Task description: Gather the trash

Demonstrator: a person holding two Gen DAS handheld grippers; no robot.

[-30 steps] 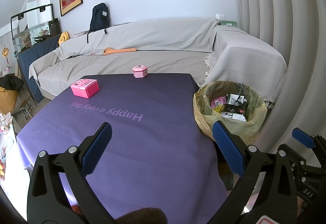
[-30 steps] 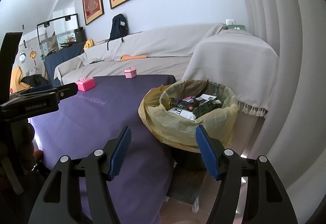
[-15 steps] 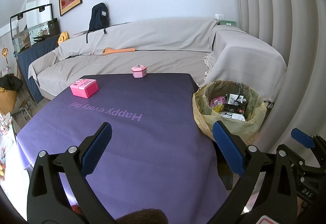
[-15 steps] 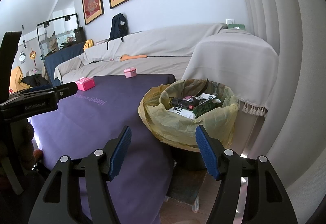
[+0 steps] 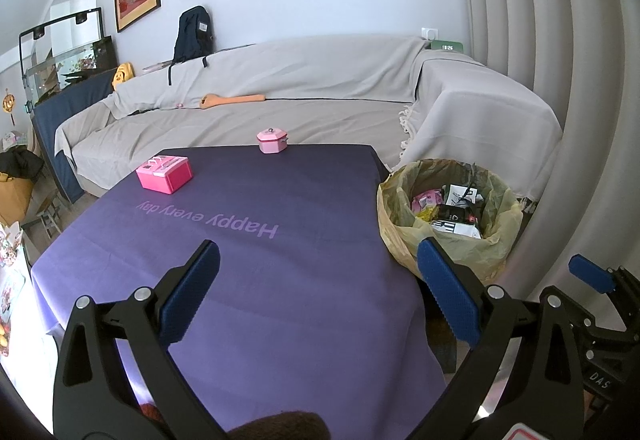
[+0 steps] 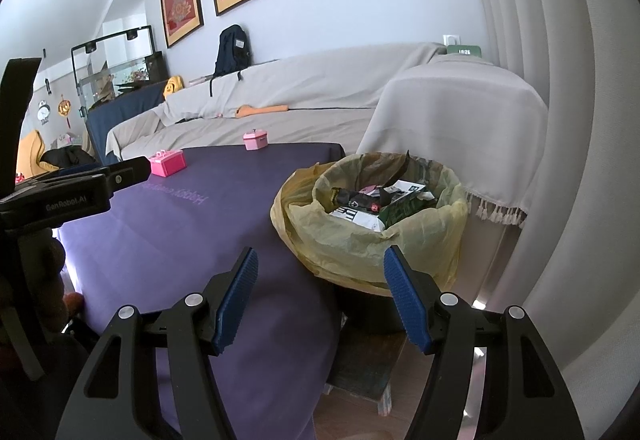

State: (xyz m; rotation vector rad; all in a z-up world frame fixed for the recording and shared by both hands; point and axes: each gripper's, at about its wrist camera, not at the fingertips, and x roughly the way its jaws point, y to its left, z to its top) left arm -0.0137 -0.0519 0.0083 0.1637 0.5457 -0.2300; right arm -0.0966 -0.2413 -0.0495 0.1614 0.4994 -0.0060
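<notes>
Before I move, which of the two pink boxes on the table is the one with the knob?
Start at the purple tablecloth in front of the grey sofa. At its far edge sits a small pale pink box. Unlike the brighter, larger pink box nearer the left, its lid has a small knob.

Both wrist fisheyes look forward and slightly downward from the near edge of the purple-clothed table, the right one nearer the yellow-bagged trash bin, sharing table, bin and grey-covered sofa.
</notes>
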